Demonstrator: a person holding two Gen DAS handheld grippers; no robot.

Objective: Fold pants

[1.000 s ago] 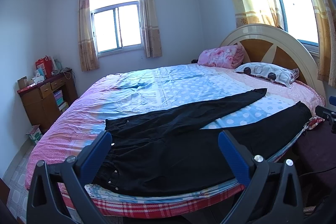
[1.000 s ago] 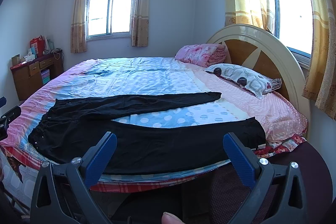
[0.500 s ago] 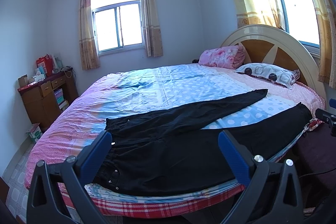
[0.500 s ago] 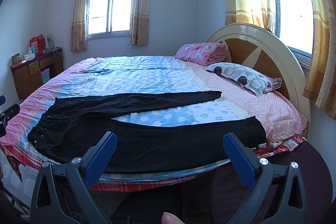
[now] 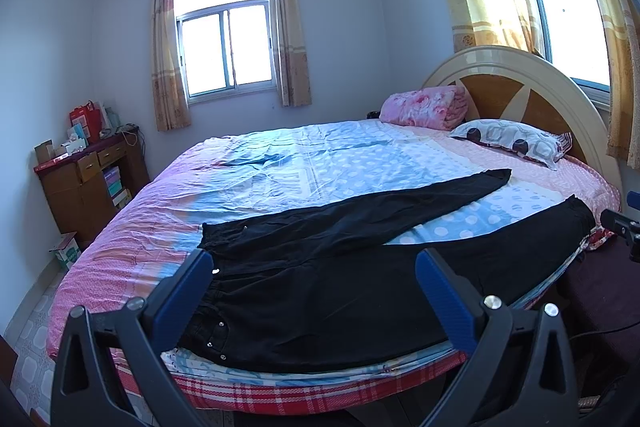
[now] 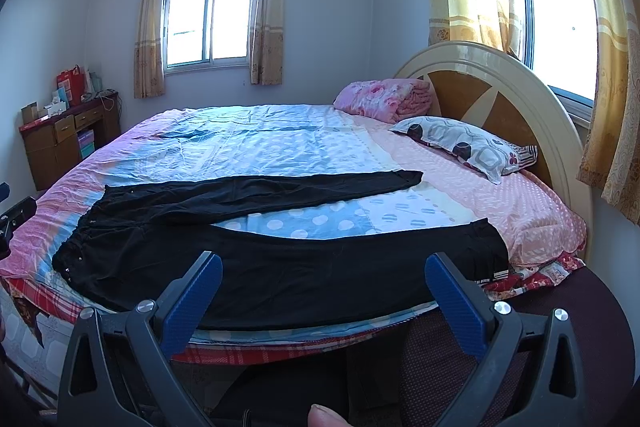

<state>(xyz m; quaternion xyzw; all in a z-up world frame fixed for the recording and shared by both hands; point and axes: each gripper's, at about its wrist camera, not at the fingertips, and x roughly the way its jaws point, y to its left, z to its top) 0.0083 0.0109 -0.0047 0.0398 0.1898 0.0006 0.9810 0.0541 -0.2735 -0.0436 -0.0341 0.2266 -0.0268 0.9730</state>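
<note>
- Left wrist view: black pants (image 5: 320, 291) lie flat along the bed's (image 5: 280, 163) near edge, legs parted, waistband left
- Left gripper (image 5: 314, 301) spread wide, holding nothing
- Right gripper (image 6: 324, 297) likewise agape
- White lettering on one cuff (image 6: 486, 277), too small to read

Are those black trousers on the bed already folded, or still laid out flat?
Spread flat. The black pants lie unfolded on the bed, both legs stretched apart in a V with sheet showing between them.
</note>
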